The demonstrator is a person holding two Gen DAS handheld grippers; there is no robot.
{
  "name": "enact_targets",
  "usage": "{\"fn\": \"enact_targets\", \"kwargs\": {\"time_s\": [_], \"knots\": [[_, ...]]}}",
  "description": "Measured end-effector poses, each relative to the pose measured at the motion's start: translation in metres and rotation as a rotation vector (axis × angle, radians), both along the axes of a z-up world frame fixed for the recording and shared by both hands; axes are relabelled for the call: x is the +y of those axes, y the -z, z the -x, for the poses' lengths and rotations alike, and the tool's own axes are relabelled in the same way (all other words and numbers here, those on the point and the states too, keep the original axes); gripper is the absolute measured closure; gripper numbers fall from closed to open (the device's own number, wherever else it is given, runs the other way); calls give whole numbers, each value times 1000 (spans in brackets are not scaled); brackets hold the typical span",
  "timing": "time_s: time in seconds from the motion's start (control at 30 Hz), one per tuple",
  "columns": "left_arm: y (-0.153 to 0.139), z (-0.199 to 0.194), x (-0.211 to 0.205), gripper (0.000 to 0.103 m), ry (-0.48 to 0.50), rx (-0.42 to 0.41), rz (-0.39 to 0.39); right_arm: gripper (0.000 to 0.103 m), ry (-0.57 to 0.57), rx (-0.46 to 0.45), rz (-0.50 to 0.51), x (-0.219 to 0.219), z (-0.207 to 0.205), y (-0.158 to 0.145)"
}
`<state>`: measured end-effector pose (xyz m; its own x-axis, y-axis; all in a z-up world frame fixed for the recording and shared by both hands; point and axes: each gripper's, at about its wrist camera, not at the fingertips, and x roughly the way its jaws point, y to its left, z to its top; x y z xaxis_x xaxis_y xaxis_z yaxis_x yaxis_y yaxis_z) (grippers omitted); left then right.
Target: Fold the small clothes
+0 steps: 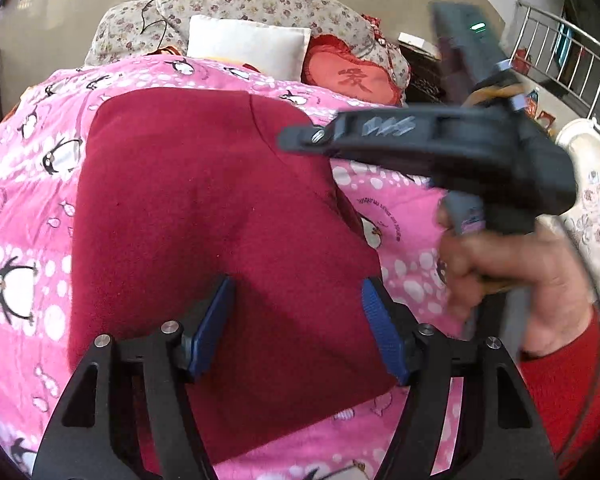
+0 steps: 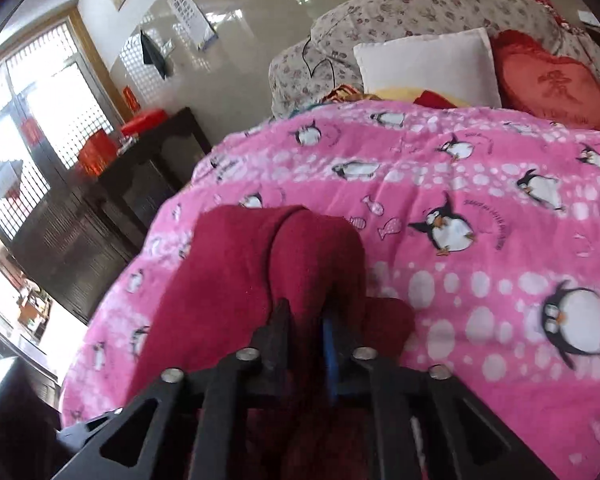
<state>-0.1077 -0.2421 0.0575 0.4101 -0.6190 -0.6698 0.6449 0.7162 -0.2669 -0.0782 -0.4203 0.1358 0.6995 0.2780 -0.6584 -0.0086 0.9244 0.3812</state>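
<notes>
A dark red fleece garment (image 1: 204, 208) lies spread on a pink penguin-print blanket (image 1: 28, 184). My left gripper (image 1: 296, 320) is open just above the garment's near part, its blue pads (image 1: 216, 320) apart and empty. My right gripper (image 2: 306, 320) is shut on a raised fold of the red garment (image 2: 260, 264), which drapes over its fingers. In the left wrist view the right gripper's black body (image 1: 440, 144) reaches in from the right over the garment's far right edge, held by a hand.
A white pillow (image 1: 248, 46), a red heart cushion (image 1: 352, 78) and a floral quilt (image 1: 260, 0) lie at the bed's far end. A dark wooden cabinet (image 2: 140, 168) stands left of the bed. A metal railing (image 1: 560, 52) and a white chair (image 1: 592, 184) are at right.
</notes>
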Motion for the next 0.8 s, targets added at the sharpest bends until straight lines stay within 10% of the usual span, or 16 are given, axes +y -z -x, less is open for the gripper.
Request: {"fn": "enact_targets", "kwargs": {"time_s": [0.3, 0.8], "knots": [[-16, 12, 36, 36, -116, -104, -103, 83, -121, -93, -8, 44, 57, -48], [15, -12, 49, 31, -227, -87, -181, 85, -93, 27, 12, 46, 68, 26]]}}
